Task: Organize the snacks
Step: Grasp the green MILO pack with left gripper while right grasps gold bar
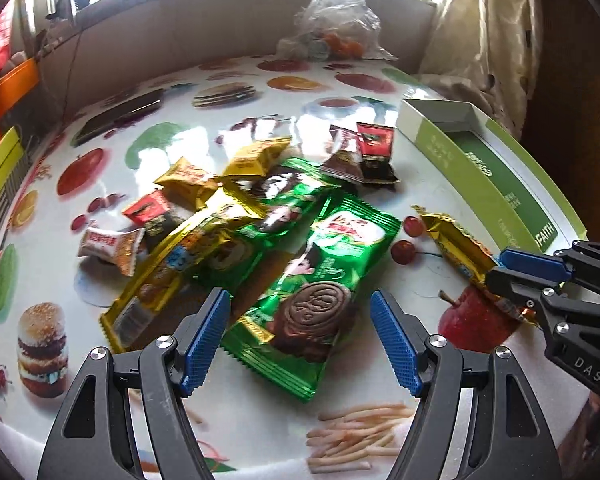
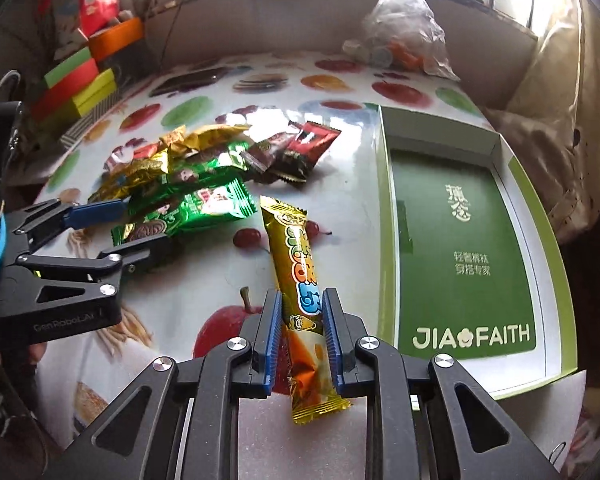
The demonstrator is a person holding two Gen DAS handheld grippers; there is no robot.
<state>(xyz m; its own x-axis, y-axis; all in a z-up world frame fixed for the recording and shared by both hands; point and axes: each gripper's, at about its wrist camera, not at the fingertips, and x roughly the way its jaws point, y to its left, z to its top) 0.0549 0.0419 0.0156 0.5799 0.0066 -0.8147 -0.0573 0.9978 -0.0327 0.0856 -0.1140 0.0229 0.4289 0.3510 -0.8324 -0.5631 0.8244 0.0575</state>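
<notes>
Right claw (image 2: 299,322): clenched on gold snack bar (image 2: 300,280), held beside green box (image 2: 464,240) at tabletop (image 2: 340,200) right edge. Box empty: nothing sorted yet. Left claw (image 1: 300,336): released, over green biscuit pack (image 1: 320,280). Snack pile (image 1: 220,200) remains mid-tabletop.

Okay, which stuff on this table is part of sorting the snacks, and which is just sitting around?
Part of the job:
- gold snack bar, clamped in the right hand-held gripper
- green biscuit packs
- small red sachets
- green-and-white box

Lying about:
- clear plastic bag
- dark phone
- coloured boxes
</notes>
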